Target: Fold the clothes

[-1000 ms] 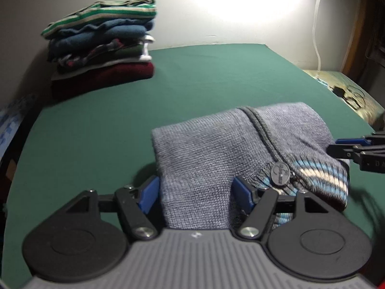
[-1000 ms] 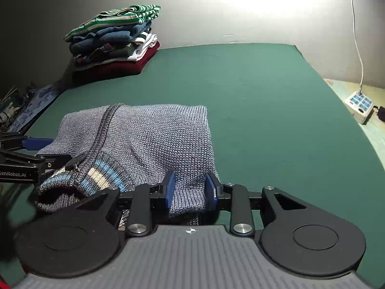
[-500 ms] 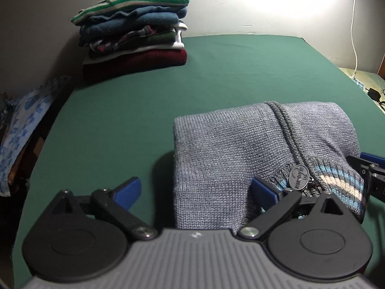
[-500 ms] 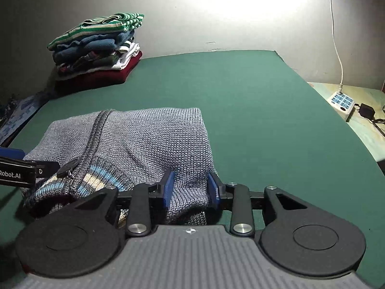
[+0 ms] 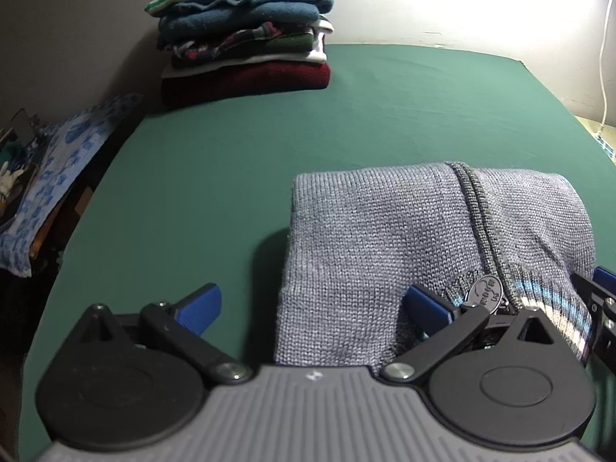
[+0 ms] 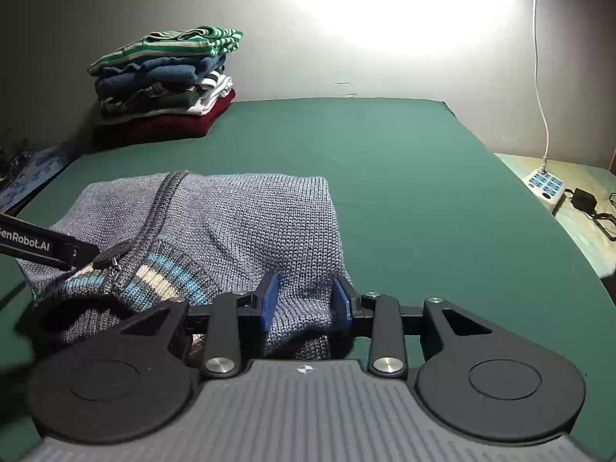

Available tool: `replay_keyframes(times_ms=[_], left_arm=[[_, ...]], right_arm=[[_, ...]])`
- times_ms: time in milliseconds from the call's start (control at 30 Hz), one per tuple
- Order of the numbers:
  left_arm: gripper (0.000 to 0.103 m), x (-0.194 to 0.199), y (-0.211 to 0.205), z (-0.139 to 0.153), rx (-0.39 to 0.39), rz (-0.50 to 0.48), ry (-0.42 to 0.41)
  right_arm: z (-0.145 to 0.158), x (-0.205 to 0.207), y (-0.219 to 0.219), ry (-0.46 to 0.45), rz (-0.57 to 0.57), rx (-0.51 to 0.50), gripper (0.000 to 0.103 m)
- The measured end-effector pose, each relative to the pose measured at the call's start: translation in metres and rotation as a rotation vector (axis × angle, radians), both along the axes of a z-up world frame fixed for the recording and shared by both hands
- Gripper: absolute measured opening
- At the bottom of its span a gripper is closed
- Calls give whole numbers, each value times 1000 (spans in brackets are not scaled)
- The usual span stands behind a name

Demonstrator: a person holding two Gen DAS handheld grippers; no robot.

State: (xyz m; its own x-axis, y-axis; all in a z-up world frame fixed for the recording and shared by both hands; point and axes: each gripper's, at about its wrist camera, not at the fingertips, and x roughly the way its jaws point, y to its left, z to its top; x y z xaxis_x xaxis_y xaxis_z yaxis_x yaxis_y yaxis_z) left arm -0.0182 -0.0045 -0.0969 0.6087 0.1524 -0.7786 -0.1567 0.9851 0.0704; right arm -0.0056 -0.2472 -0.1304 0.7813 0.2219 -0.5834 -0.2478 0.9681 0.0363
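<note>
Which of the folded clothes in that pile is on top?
The green-and-white striped top; it caps the stack, above blue ones and the dark red sweater at the bottom.

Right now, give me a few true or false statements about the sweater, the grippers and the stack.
1. The grey sweater lies folded on the green cloth. True.
2. The left gripper is clamped shut on the sweater. False: its jaws are opening, spread wide, one finger off the sweater's edge over bare cloth.
3. The right gripper has sweater fabric between its fingers. True.
4. The stack of clothes sits by the wall, apart from the sweater. True.
5. The stack's top garment is plain red. False: it is green-and-white striped; the dark red one is at the bottom.
</note>
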Motion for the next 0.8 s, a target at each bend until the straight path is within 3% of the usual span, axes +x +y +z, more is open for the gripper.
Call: replay_keyframes(times_ms=[333, 667, 800], left_arm=[[102, -6, -13, -1, 39, 137, 11], [102, -9, -26, -1, 97, 174, 6], [102, -14, -25, -2, 105, 139, -11]], right_arm=[[2, 2, -11, 12, 137, 0, 35], [-2, 2, -17, -6, 188, 22, 36], [-3, 3, -19, -4, 163, 26, 50]])
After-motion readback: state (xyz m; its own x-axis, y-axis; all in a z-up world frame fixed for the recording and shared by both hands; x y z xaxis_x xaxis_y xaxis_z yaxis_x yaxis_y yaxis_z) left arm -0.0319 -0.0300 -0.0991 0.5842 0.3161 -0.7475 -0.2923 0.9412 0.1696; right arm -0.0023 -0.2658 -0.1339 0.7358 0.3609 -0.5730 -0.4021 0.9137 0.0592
